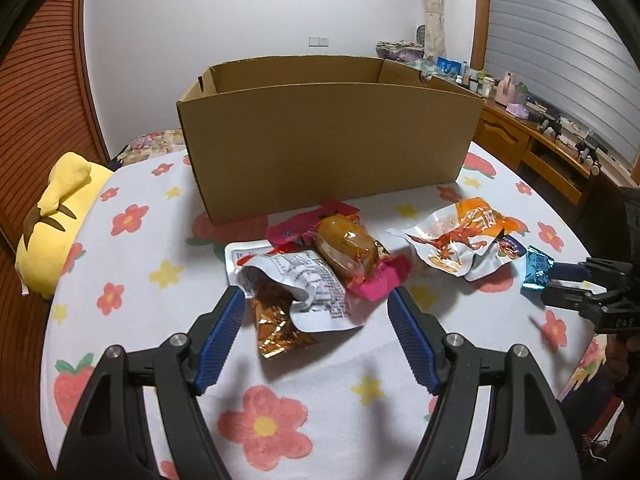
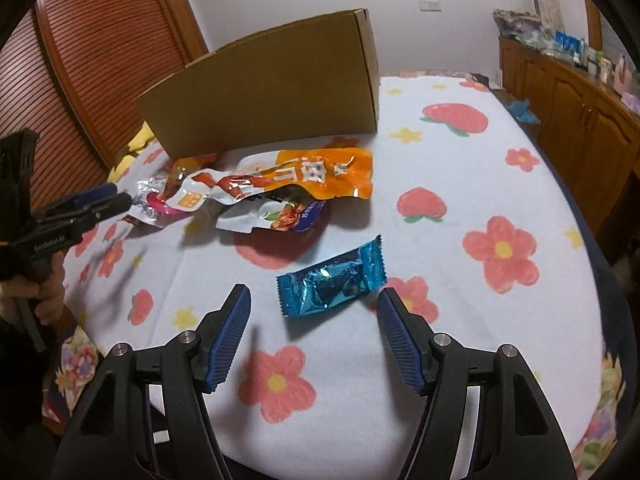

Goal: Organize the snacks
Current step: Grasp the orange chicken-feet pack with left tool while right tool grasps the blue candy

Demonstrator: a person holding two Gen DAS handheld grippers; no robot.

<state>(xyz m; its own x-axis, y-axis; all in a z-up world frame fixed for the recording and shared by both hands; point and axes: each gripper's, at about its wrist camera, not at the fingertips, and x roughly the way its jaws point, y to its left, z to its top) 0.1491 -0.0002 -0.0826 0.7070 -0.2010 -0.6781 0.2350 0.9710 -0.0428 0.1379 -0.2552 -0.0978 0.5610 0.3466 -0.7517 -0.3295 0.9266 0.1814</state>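
1. The left gripper has its fingers spread wide and empty around the crumpled white-and-gold packet, near the cardboard box; closing could also snag the brown pouch touching it.
2. The right gripper, equally wide and empty, frames the blue candy wrapper, farther from the box; slick foil may slide out.
3. The soft flowered bedspread may bunch between the fingers.

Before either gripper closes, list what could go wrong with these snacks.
1. The left gripper is open over overlapping packets: the crinkled white printed pouch lies on a gold foil wrapper; closing may pinch both or drag one.
2. The glossy brown sealed snack looks slippery and may squirt out.
3. The tall brown cardboard box wall could snag the shiny blue candy wrapper when the open right gripper lifts it.
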